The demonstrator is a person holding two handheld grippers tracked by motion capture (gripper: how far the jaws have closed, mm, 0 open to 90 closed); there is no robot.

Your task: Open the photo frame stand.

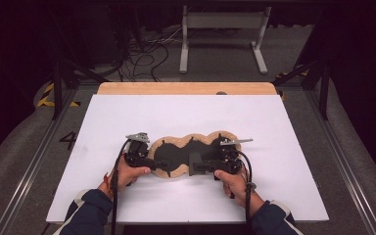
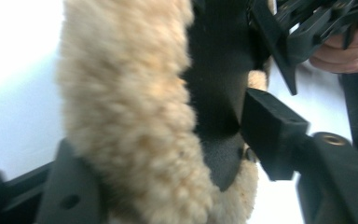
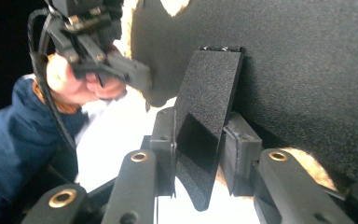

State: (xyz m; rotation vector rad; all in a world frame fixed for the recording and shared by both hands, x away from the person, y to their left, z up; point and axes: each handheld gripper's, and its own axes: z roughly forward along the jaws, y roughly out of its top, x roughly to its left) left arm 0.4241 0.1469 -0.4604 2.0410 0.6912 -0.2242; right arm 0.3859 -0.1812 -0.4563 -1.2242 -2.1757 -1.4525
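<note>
A lobed pad with a tan fleece rim (image 1: 192, 138) and a black backing (image 1: 174, 154) lies backing-up on the white tabletop. My left gripper (image 1: 162, 164) comes in from the left at the pad's near left lobe. In the left gripper view its jaws (image 2: 168, 158) stand on either side of the thick fleece edge (image 2: 130, 107), one on the fleece and one on the black backing (image 2: 219, 79). My right gripper (image 1: 198, 165) is shut on a black flap (image 3: 207, 102) that sticks out from the backing (image 3: 307, 70), pinched between its pads (image 3: 200, 144).
The white board (image 1: 186, 112) has bare room all round the pad, with a wooden strip (image 1: 186, 88) along its far edge. Beyond it stand a white frame (image 1: 223, 29) and loose cables (image 1: 147, 54) on the floor. Metal rails run along both sides.
</note>
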